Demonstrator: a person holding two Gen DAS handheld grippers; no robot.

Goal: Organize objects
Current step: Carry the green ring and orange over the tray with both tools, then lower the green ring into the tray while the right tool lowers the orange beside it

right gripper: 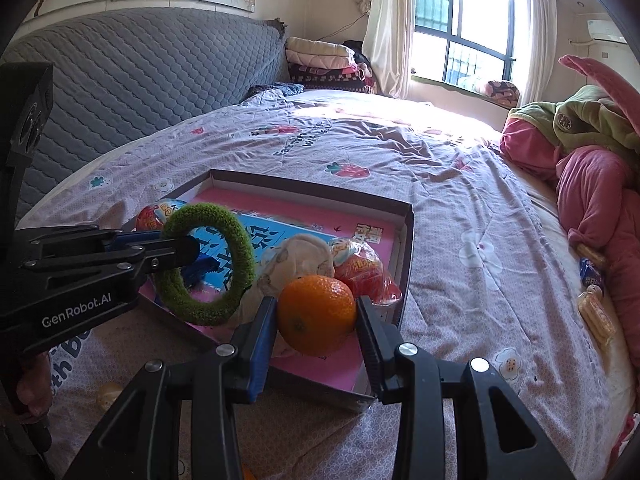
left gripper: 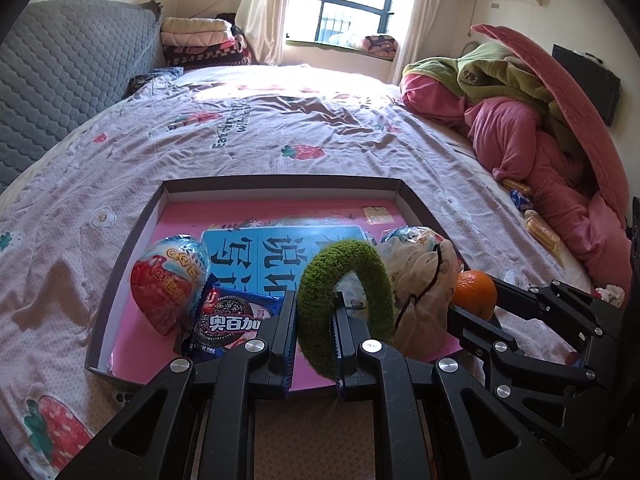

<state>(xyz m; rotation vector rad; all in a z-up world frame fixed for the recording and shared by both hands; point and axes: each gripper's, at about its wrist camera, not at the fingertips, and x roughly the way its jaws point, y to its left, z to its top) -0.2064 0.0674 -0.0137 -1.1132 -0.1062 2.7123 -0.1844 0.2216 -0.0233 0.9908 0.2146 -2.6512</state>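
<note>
A shallow cardboard tray [left gripper: 280,186] with a pink and blue lining lies on the bed. My left gripper [left gripper: 314,336] is shut on a fuzzy green ring [left gripper: 344,304] and holds it upright above the tray's near edge; the ring also shows in the right wrist view [right gripper: 208,268]. My right gripper [right gripper: 316,320] is shut on an orange [right gripper: 318,312] above the tray's near right corner [right gripper: 404,216]; the orange shows at the tray's right in the left wrist view [left gripper: 474,294]. In the tray lie a red-and-blue foil egg [left gripper: 170,280], a blue cookie packet [left gripper: 230,322], a crumpled cloth [left gripper: 420,280] and a second foil egg [right gripper: 366,270].
The bed has a strawberry-print sheet [left gripper: 280,128]. Pink and green bedding [left gripper: 520,120] is piled at the right, with small snack packets [right gripper: 596,312] beside it. A grey quilted headboard [left gripper: 60,80] stands at the left. A small yellowish object [right gripper: 108,396] lies near the left front.
</note>
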